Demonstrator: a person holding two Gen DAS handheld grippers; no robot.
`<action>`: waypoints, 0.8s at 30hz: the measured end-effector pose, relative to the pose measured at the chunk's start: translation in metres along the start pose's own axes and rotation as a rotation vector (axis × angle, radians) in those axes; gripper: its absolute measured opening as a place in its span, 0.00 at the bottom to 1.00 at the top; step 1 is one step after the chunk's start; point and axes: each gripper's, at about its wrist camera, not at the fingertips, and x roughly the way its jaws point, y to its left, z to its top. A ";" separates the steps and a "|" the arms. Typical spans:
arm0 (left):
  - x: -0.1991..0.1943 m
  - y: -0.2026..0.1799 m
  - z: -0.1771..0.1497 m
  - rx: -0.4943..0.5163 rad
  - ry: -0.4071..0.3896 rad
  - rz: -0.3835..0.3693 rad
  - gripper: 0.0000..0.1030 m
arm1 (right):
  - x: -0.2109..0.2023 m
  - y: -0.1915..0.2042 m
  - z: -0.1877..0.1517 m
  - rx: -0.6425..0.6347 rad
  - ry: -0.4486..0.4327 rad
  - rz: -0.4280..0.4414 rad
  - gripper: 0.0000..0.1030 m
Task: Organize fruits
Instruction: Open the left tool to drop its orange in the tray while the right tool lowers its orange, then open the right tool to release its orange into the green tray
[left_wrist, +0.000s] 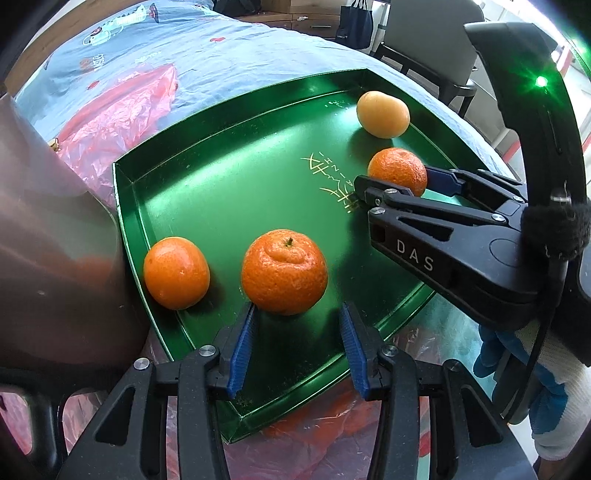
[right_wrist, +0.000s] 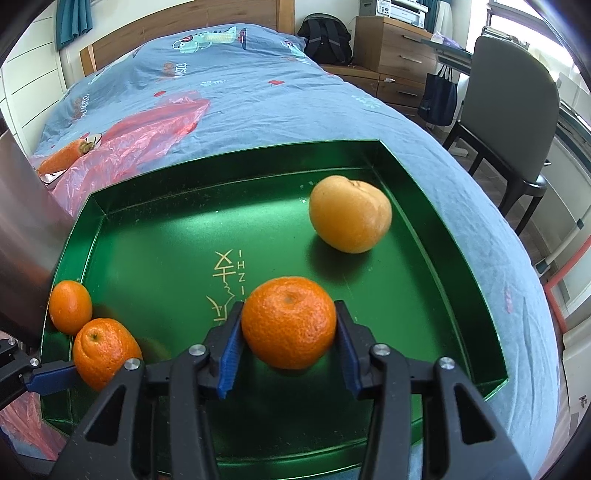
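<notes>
Right claw (right_wrist: 289, 343) grips a mandarin (right_wrist: 290, 322) mid-tray (right_wrist: 443, 229); left claw (left_wrist: 298, 347) open at near rim.

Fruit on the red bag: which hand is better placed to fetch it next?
Left. The left gripper is open, empty and nearer the fruit; the right gripper has an orange between its pads.

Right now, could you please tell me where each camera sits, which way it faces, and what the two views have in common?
Left wrist: on the left gripper, looking steeply down at the green tray; its blue pads flank a tangerine. A gloved hand and the right gripper show.
Right wrist: on the right gripper, facing down over the tray toward the bed; a left-gripper pad enters lower left.
Shared: tray, four fruits, red bag, each other's gripper.
</notes>
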 end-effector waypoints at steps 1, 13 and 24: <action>-0.002 0.000 0.000 0.003 -0.003 0.002 0.40 | -0.001 0.000 0.000 0.002 -0.002 -0.003 0.50; -0.030 -0.004 -0.008 0.029 -0.058 0.040 0.47 | -0.031 -0.004 -0.001 0.018 -0.036 -0.013 0.66; -0.061 -0.003 -0.032 0.027 -0.085 0.027 0.47 | -0.060 -0.008 -0.014 0.048 -0.063 -0.004 0.67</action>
